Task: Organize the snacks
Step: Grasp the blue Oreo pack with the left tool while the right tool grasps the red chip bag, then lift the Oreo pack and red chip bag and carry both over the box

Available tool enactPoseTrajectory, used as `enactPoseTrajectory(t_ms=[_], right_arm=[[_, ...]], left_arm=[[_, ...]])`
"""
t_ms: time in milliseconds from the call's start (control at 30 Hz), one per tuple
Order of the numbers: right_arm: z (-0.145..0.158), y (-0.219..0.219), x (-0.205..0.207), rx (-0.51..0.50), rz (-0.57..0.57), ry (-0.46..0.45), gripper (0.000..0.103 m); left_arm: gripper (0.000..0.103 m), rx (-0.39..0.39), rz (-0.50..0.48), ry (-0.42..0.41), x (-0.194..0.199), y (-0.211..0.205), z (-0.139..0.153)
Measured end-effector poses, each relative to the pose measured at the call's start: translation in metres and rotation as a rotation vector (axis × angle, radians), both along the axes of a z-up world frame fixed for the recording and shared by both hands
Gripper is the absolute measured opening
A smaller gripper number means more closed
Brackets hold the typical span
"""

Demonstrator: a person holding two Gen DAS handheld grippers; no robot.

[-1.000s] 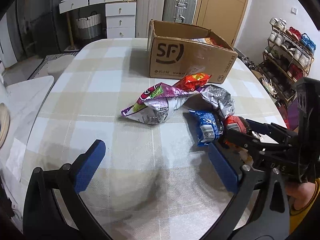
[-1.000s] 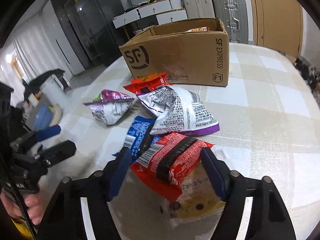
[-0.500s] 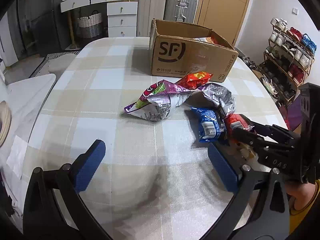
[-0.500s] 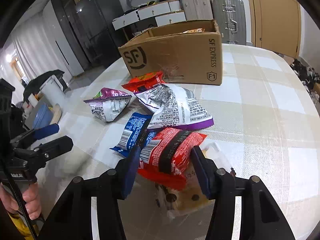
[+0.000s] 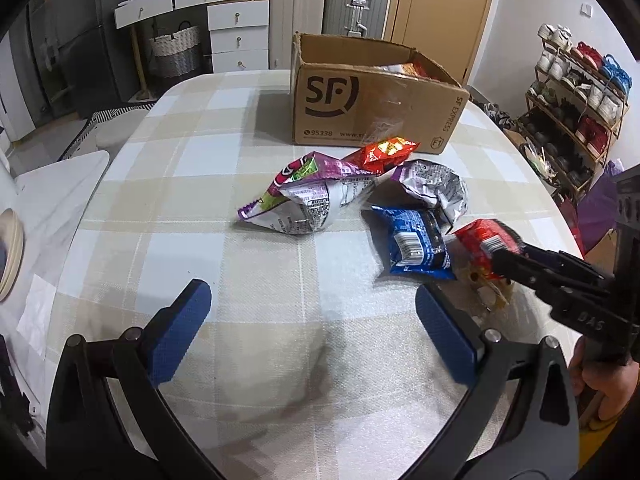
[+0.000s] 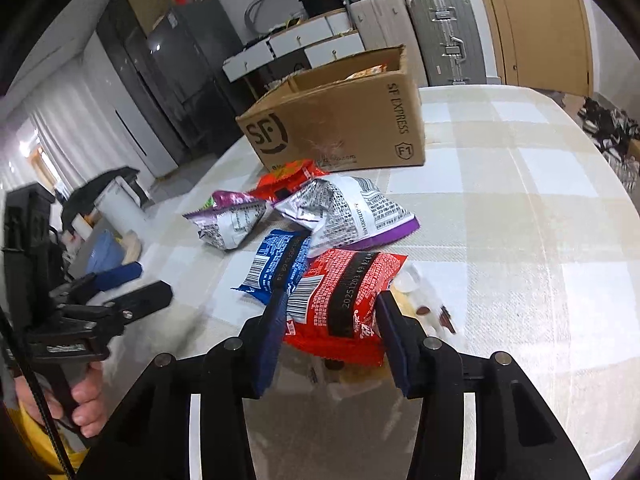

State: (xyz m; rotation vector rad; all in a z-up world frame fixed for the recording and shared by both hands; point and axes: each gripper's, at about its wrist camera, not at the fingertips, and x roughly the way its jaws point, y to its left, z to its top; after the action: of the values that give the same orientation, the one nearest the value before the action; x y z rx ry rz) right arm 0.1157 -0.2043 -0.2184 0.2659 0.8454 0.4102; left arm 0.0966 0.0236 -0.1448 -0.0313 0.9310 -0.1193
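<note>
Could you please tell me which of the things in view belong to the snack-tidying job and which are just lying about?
Belongs to the job:
- red packet, clamped in the right gripper
- blue packet
- purple bag
- silver bag
- orange packet
- cardboard box
- left gripper, open and empty

Just lying about:
- suitcases
- shoe rack
- wicker basket

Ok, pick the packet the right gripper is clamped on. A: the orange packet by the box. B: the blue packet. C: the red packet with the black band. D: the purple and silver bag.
C: in the right wrist view the right gripper has both blue pads pressed against the sides of the red packet, while the blue packet lies just outside its left finger.
</note>
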Motion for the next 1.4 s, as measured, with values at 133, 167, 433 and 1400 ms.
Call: enactPoseTrajectory(t_ms=[133,167,433,1400], right_arm=[[0.001,-0.013,-0.009,0.054,-0.015,-0.005,0.046],[0.002,-0.015,-0.012,0.06,-0.018,-0.009,0.046],[0.009,-0.042,-0.03,0.14,-0.05,-0.055,0.046],[0.004,-0.059,-0.037,0.211,-0.068,-0.055,0.046]], left_arm=[[0.102,0.003,-0.029,0.017,0.007,-0.011,-0.002],[0.102,0.002,-0.039,0.023,0.01,-0.015,-0.002],[0.102,-0.003,-0.086,0.098,0.046,-0.052,-0.014],[0.042,-0.033,-0.146,0.175,0.089,-0.088,-0.051]])
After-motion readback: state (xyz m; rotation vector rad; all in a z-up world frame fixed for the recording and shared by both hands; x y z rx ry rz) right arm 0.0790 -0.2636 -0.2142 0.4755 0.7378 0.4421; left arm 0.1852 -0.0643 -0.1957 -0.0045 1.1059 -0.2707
